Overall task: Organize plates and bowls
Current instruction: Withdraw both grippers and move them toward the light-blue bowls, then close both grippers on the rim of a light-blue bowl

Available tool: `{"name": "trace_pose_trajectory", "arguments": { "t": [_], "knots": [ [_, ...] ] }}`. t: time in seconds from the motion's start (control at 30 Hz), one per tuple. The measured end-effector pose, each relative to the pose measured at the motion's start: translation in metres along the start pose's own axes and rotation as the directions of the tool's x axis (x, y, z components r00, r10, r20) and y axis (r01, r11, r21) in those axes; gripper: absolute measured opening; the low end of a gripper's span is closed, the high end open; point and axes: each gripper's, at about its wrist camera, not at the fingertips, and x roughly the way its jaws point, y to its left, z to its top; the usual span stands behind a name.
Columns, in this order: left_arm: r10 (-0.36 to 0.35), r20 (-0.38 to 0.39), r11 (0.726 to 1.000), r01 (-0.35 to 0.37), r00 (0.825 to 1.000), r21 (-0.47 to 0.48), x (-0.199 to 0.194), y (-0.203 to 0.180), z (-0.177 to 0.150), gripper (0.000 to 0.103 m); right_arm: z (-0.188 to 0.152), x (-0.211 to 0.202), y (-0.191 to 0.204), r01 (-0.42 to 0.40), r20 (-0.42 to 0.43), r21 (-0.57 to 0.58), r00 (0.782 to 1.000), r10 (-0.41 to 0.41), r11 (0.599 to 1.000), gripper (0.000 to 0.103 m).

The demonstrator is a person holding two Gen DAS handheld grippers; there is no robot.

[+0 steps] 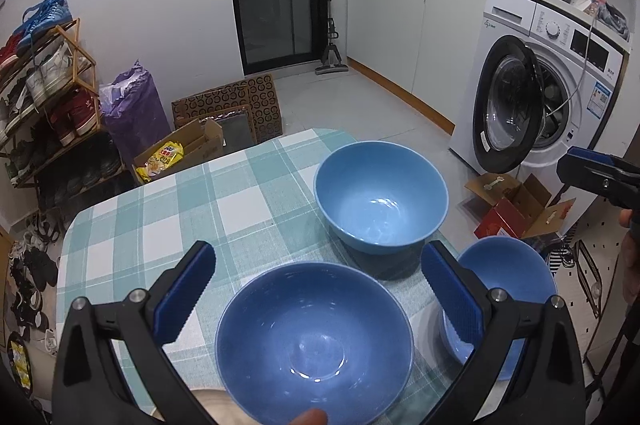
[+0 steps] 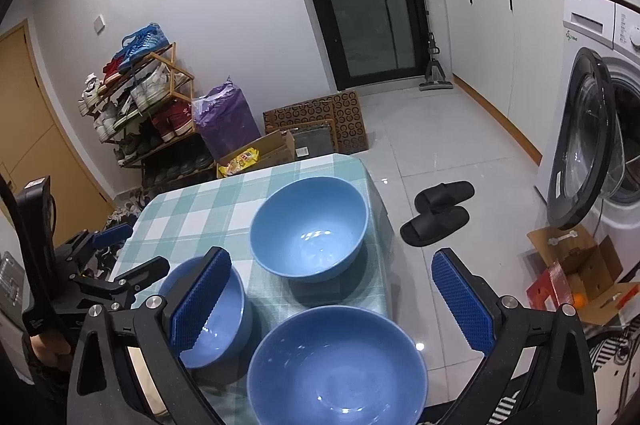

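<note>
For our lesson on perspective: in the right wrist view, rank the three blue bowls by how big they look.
1. Nearest bowl, though closeness to the camera inflates it.
2. Pale far bowl.
3. Bowl on the left, partly hidden, so its rank is less sure.

The washing machine [image 1: 552, 81] reads "Galanz" on its top panel.

Glossy smooth bowls [image 1: 381, 196], checked cloth tablecloth [image 1: 200, 209]

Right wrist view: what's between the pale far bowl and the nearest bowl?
Only bare checked tablecloth separates pale bowl and nearest bowl, right wrist view.
</note>
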Motion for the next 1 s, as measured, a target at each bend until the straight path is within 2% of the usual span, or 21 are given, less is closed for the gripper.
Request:
{"name": "trace_pose_trajectory", "arguments": {
  "t": [0.43, 1.0],
  "knots": [
    [-0.029, -0.042, 1.000, 0.029, 0.999, 0.006, 0.043, -0.007, 0.021, 0.103, 0.015, 0.047, -0.013, 0.014, -0.063, 0.008, 0.998, -0.014, 1.000, 0.102],
    [-0.029, -0.085, 0.999, 0.027, 0.996, -0.022, 0.085, 0.007, 0.027, 0.103, 0.014, 0.116, -0.022, 0.008, -0.136, 0.025, 0.991, -0.005, 1.000, 0.102]
  ]
}}
